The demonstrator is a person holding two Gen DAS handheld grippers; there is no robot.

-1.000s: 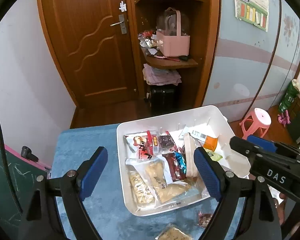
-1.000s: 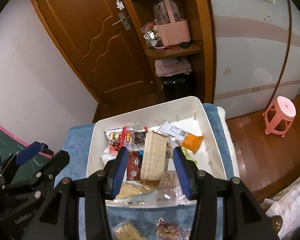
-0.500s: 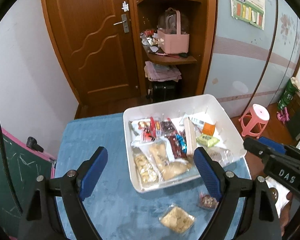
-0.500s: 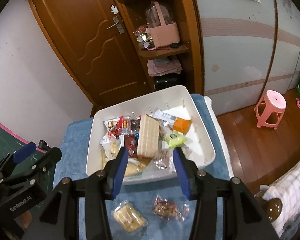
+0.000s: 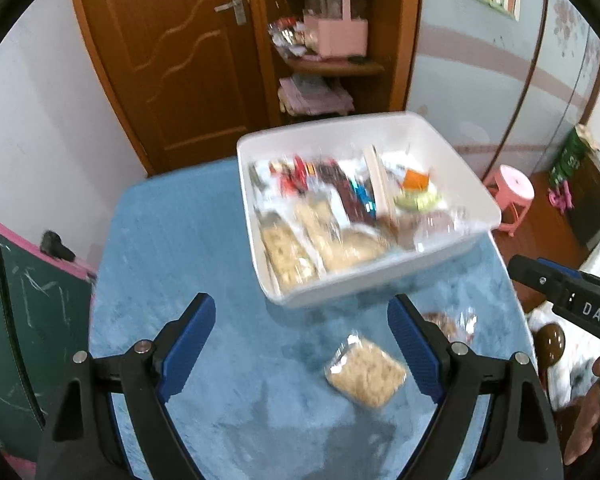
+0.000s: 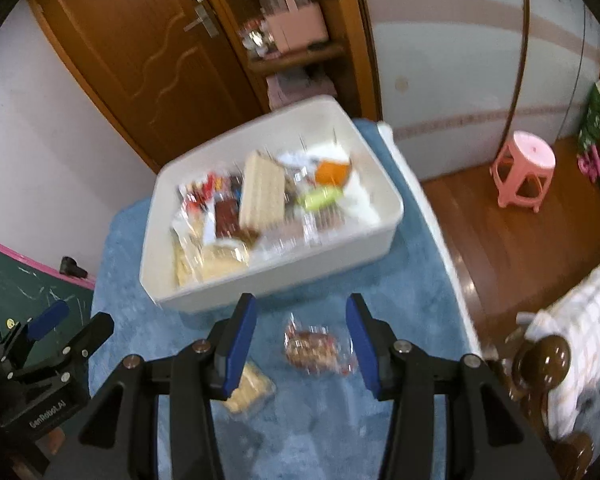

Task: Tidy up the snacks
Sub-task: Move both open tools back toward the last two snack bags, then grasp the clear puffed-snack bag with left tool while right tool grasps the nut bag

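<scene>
A white bin (image 5: 456, 160) full of snack packets stands on the blue table cloth (image 5: 172, 248); it also shows in the right wrist view (image 6: 284, 276). Two packets lie loose on the cloth in front of it: a pale cracker packet (image 5: 365, 373) (image 6: 249, 392) and a clear packet of dark red snacks (image 6: 312, 348) (image 5: 446, 322). My left gripper (image 5: 302, 352) is open and empty above the cloth, left of the cracker packet. My right gripper (image 6: 302, 346) is open and empty, with the dark red packet between its fingers from this angle.
A wooden door (image 5: 172, 48) and shelf with a pink bag (image 5: 336, 32) stand behind the table. A pink stool (image 6: 524, 168) is on the wood floor to the right. A green chalkboard (image 5: 24, 320) leans at the left. A bed edge (image 6: 580, 332) is at right.
Both grippers have pulled back from over the bin toward the near edge of the table. The two loose packets have come into view under them. Both stayed open.
</scene>
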